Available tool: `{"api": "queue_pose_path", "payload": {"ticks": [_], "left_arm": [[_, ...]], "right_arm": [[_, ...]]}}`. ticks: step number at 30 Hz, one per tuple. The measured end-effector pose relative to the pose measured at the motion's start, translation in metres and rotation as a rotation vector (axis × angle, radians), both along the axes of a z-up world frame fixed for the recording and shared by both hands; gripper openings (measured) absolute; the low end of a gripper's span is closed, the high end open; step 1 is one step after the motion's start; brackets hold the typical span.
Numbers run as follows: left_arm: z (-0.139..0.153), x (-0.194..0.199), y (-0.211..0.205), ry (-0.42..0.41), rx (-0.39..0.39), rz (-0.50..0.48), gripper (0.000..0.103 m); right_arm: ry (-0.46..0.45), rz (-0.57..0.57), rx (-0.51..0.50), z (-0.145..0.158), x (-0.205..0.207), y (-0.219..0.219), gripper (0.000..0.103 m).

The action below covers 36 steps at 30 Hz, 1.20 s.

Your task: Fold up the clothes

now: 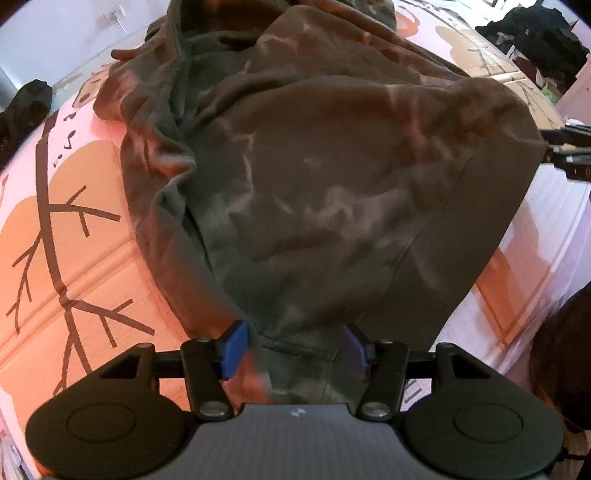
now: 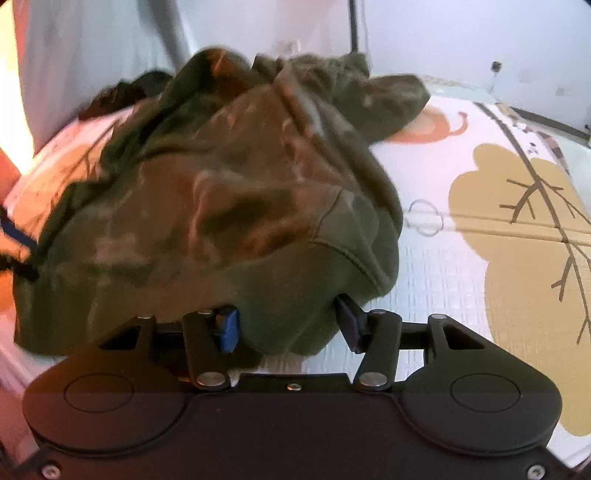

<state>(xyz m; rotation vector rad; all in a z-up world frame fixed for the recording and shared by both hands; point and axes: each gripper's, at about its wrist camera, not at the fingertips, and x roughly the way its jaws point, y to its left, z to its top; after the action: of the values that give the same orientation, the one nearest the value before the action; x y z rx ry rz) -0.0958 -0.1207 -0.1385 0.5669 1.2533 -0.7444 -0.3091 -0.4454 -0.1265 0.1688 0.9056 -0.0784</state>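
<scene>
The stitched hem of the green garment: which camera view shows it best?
The right wrist view: the stitched hem curves sharply near the camera. The left wrist view shows only a fainter, blurred seam on the green garment.

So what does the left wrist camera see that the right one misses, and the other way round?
Only the left view shows a dark clothes pile far right, a black item at the left edge, and the right tool from the side. Only the right view shows the garment's stitched hem and a small orange print. Both show the olive garment bunched on the tree-printed mat, with fabric between each tool's blue pads.
</scene>
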Motion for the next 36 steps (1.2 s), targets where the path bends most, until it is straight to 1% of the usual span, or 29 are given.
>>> {"api": "queue_pose_path", "payload": {"ticks": [2,3,4,5,7,8,11,17,20,21,22,24,26,28,29,30,31,32,34,36], "left_arm": [[-0.003,-0.001,-0.002,0.0,0.015,-0.004,0.059],[-0.005,-0.001,-0.002,0.001,0.025,-0.007,0.059],[-0.007,-0.002,-0.003,0.002,0.034,-0.011,0.059],[-0.009,-0.003,-0.003,0.003,0.039,-0.015,0.059],[-0.014,-0.004,-0.002,0.004,0.061,-0.02,0.059],[-0.017,-0.005,-0.002,0.004,0.074,-0.021,0.059],[-0.024,-0.004,0.001,0.016,0.093,-0.015,0.059],[-0.03,-0.003,0.005,0.035,0.099,-0.004,0.059],[-0.027,-0.004,0.007,0.023,0.085,-0.014,0.059],[-0.024,-0.005,0.008,0.016,0.073,-0.019,0.059],[-0.02,-0.007,0.009,0.011,0.057,-0.025,0.059],[-0.011,-0.011,0.011,0.008,0.009,-0.04,0.059],[-0.003,-0.015,0.013,0.006,-0.04,-0.054,0.061],[0.005,-0.022,0.008,0.009,-0.095,-0.071,0.067],[0.007,-0.026,0.003,0.014,-0.122,-0.08,0.069],[0.007,-0.03,0.0,0.022,-0.14,-0.089,0.074],[0.007,-0.034,-0.003,0.03,-0.158,-0.098,0.077],[0.007,-0.038,-0.006,0.038,-0.173,-0.108,0.077],[0.003,-0.047,-0.012,0.052,-0.181,-0.132,0.077],[-0.001,-0.056,-0.019,0.066,-0.191,-0.155,0.077]], "right_arm": [[-0.004,-0.017,0.0,0.0,0.007,0.001,0.039],[-0.003,-0.021,-0.006,0.0,0.01,0.002,0.03],[-0.003,-0.025,-0.012,0.0,0.013,0.003,0.025],[-0.016,-0.03,-0.027,0.001,0.015,0.004,0.024],[-0.02,-0.046,-0.052,0.004,0.016,0.005,0.017],[-0.015,-0.051,-0.066,0.005,0.017,0.005,0.016],[0.053,-0.044,-0.119,0.008,0.017,0.005,0.013],[0.227,0.02,-0.216,0.022,0.017,0.008,0.011],[0.309,0.055,-0.261,0.03,0.017,0.011,0.008],[0.333,0.068,-0.274,0.033,0.017,0.013,0.004],[0.338,0.071,-0.277,0.037,0.016,0.014,0.001],[0.338,0.081,-0.282,0.045,0.015,0.017,0.001],[0.317,0.084,-0.271,0.051,0.015,0.019,0.001],[0.31,0.087,-0.249,0.051,0.017,0.02,0.001],[0.297,0.083,-0.222,0.051,0.018,0.018,0.001],[0.281,0.078,-0.188,0.05,0.018,0.017,0.004],[0.272,0.077,-0.169,0.048,0.019,0.016,0.007],[0.262,0.074,-0.168,0.045,0.021,0.017,0.01],[0.239,0.068,-0.173,0.038,0.022,0.02,0.028],[0.208,0.054,-0.199,0.034,0.022,0.023,0.034]]}}
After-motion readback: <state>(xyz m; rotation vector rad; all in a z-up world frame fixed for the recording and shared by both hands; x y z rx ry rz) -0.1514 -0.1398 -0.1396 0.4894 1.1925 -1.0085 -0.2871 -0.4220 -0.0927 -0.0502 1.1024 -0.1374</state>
